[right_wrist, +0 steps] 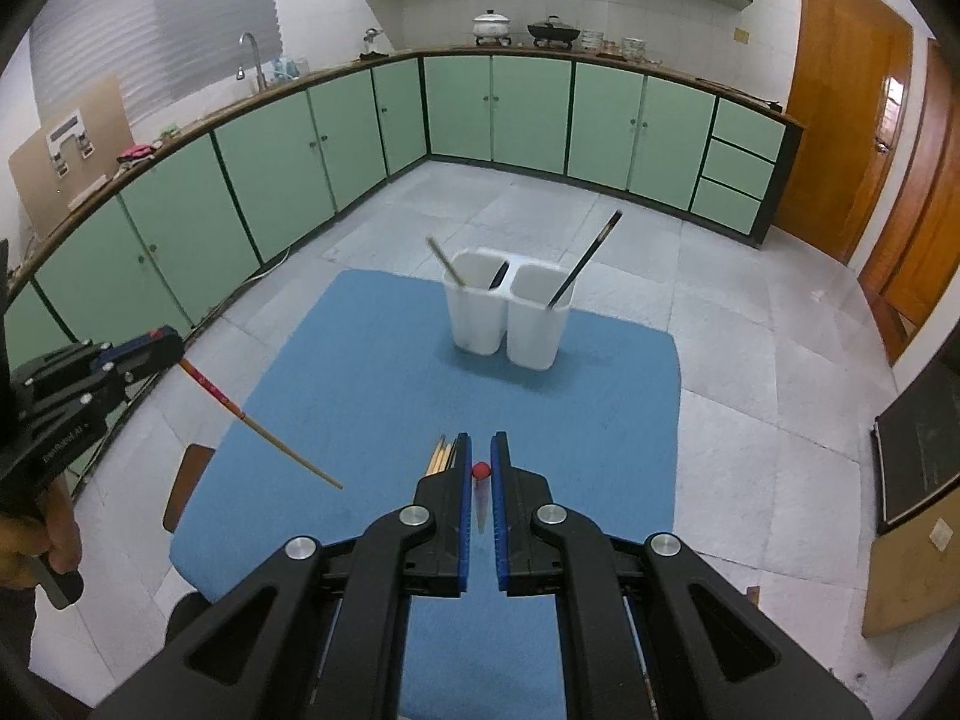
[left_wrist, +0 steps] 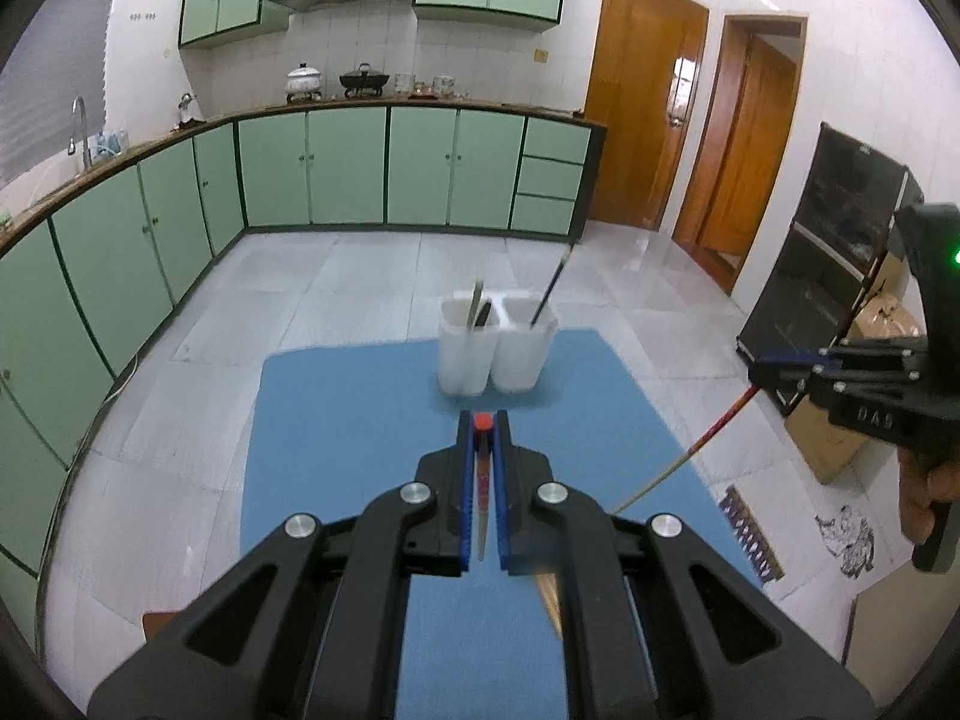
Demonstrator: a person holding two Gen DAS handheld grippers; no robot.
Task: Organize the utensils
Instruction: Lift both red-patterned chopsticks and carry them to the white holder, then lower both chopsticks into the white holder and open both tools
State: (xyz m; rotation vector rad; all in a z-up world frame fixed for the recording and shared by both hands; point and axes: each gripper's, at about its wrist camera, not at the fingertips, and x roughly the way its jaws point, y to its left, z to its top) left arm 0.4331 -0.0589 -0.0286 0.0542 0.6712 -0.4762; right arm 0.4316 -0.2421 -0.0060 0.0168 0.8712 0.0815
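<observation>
- While both my tongs pinch one red-tipped chopstick each, left gripper and right gripper, I keep the pressure firm.
- I aim each tip above the white holder before I lower it.

Bare blue mat before white holder, sticks jutting from both compartments

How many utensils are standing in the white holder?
3: a tan stick and a dark utensil in the left compartment of the white holder, a black chopstick in the right. Shorter ones may be hidden.
</observation>
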